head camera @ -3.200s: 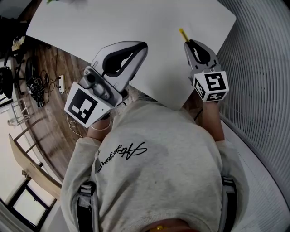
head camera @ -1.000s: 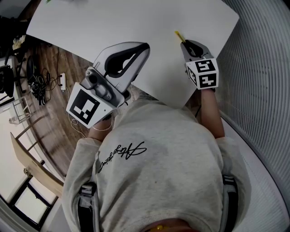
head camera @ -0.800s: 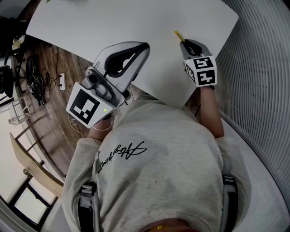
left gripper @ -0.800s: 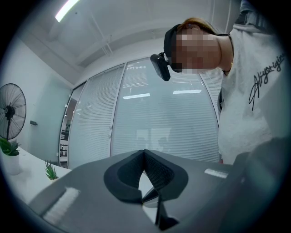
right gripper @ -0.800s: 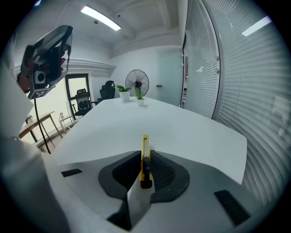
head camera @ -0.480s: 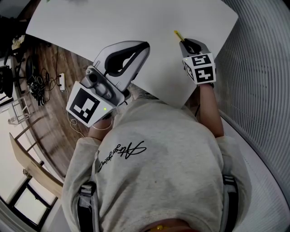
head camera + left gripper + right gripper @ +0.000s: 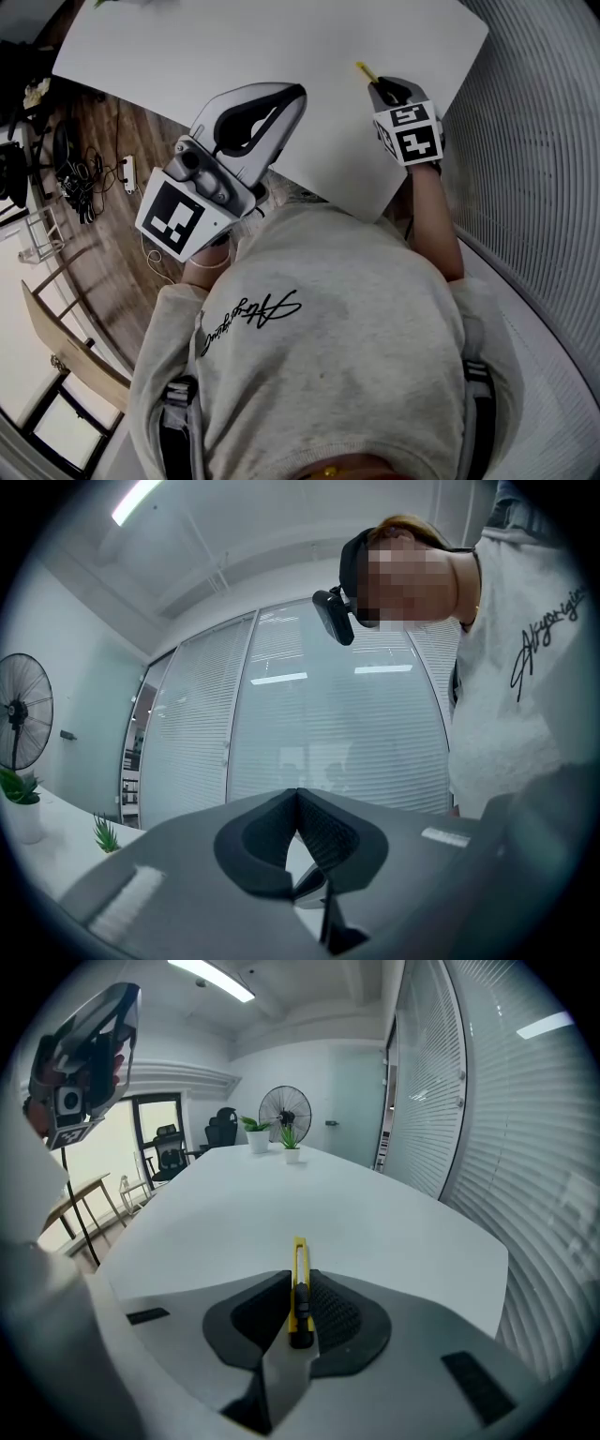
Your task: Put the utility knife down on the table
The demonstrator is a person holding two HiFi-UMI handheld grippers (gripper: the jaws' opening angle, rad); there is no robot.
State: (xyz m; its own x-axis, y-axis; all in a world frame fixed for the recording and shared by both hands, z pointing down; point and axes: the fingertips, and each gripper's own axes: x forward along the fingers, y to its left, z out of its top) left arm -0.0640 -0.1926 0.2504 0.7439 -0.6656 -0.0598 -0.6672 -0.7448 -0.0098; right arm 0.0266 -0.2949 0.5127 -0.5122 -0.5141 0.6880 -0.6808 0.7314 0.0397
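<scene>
I am gripping the utility knife [image 7: 299, 1274] edge-on between the jaws of the right gripper [image 7: 377, 84], angled down over the table [image 7: 234, 47] near its right edge. I am judging the lowering step as under way. The next move calls for seating the knife flat, then parting the jaws. The left gripper [image 7: 298, 803] is idling, jaws together, empty.
</scene>
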